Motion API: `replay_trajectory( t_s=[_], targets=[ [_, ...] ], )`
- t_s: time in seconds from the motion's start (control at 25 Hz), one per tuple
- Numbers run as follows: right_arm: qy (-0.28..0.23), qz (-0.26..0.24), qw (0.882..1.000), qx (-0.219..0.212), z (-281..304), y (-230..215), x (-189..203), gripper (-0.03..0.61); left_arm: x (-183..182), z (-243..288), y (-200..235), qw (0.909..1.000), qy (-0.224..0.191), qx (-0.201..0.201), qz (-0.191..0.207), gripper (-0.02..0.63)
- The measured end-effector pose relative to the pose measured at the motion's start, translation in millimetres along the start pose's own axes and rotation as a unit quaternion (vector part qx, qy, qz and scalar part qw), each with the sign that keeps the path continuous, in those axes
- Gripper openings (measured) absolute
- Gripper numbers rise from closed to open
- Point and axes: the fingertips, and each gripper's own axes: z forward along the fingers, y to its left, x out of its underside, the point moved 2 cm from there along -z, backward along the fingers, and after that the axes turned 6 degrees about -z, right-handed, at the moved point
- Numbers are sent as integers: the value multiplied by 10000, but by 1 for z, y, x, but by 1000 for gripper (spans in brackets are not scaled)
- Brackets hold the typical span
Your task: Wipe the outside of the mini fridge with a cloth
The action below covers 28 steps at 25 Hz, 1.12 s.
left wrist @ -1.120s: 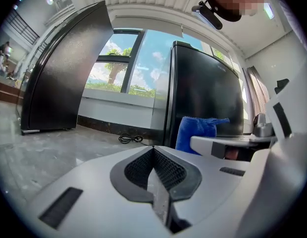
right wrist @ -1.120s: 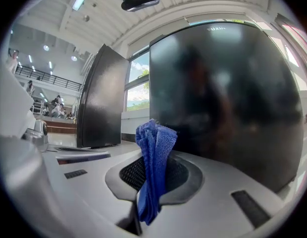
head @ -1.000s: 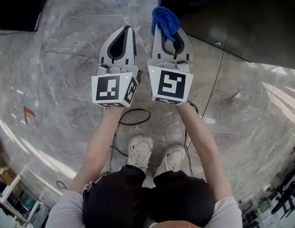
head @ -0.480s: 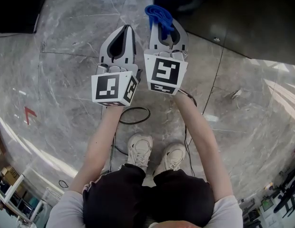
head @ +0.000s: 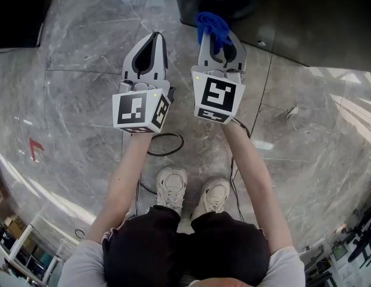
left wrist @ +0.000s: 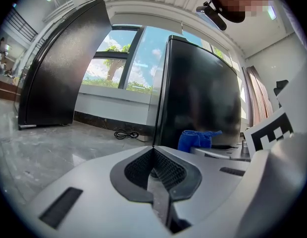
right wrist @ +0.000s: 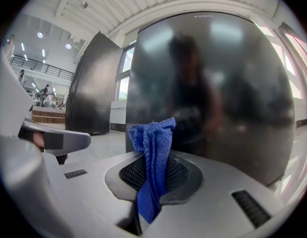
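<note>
Right gripper [head: 218,39] shifted closer to the fridge [head: 245,2], fingers clamped on blue cloth [head: 212,26] near its front. Left gripper [head: 153,39], fingers together, empty, hangs left of the fridge.

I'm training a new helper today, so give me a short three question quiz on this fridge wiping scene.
1. True or false: the left tool is shut with nothing between its jaws.
2. What is the right tool clamped on? A) a blue cloth B) a yellow sponge C) a spray bottle
3. Short answer: which dark, glossy appliance fills the right gripper view straight ahead of the cloth?

Key
1. True.
2. A.
3. The mini fridge.
</note>
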Motion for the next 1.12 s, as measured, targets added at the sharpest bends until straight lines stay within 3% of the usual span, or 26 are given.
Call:
replay_trajectory(
  t_s=[0.44, 1.12],
  targets=[
    [98, 43, 9986, 519, -28, -57, 12, 66, 8, 14, -37, 9993, 73, 344, -118, 3],
    [297, 241, 9828, 1806, -80, -174, 28, 65, 18, 52, -174, 9849, 231, 1713, 35, 3]
  ],
)
